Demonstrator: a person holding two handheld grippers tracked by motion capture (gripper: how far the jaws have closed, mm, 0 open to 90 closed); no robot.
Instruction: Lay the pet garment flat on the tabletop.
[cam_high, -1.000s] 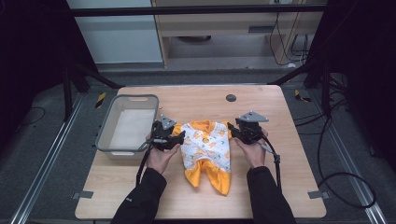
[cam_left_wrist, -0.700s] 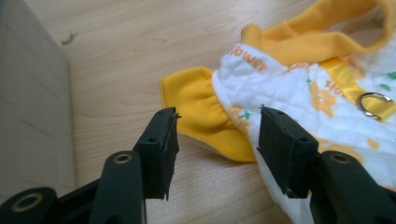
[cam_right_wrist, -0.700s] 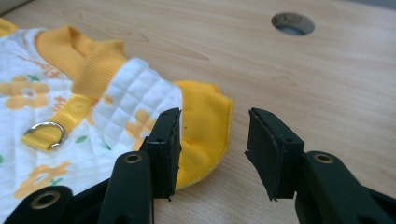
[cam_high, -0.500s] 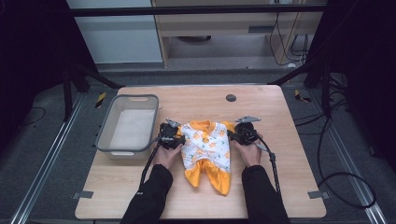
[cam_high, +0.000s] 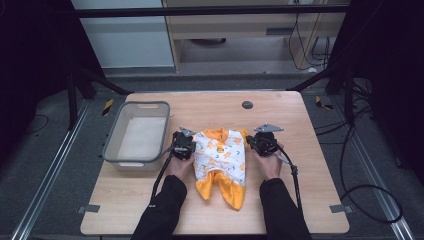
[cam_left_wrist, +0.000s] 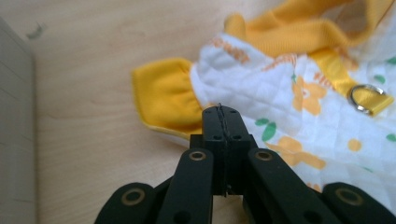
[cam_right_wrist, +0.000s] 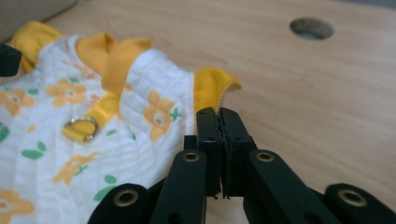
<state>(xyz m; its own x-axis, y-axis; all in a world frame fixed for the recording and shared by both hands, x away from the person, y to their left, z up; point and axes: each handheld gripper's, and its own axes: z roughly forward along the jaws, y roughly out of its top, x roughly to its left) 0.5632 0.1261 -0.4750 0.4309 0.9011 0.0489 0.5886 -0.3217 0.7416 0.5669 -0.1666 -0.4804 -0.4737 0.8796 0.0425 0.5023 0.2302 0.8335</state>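
A small white garment (cam_high: 220, 157) with orange flowers and yellow trim lies flat on the wooden table (cam_high: 300, 200). My left gripper (cam_high: 186, 145) is at its left sleeve. In the left gripper view the jaws (cam_left_wrist: 220, 109) have just been closing and now pinch the fabric where the yellow sleeve (cam_left_wrist: 163, 95) meets the white body. My right gripper (cam_high: 252, 142) is at the right sleeve. Its jaws (cam_right_wrist: 218, 113) have also just been closing and are shut on the yellow sleeve edge (cam_right_wrist: 212, 86). A metal ring (cam_right_wrist: 80, 126) hangs on the garment's yellow strap.
A grey plastic tub (cam_high: 137, 106) stands just left of my left gripper. A round hole (cam_high: 247, 104) is set in the table behind the garment. Cables trail from both grippers toward the table's near edge.
Both grippers have sunk onto the table at the garment's two sleeves, and their jaws have shut on the fabric. The garment has stayed in place.
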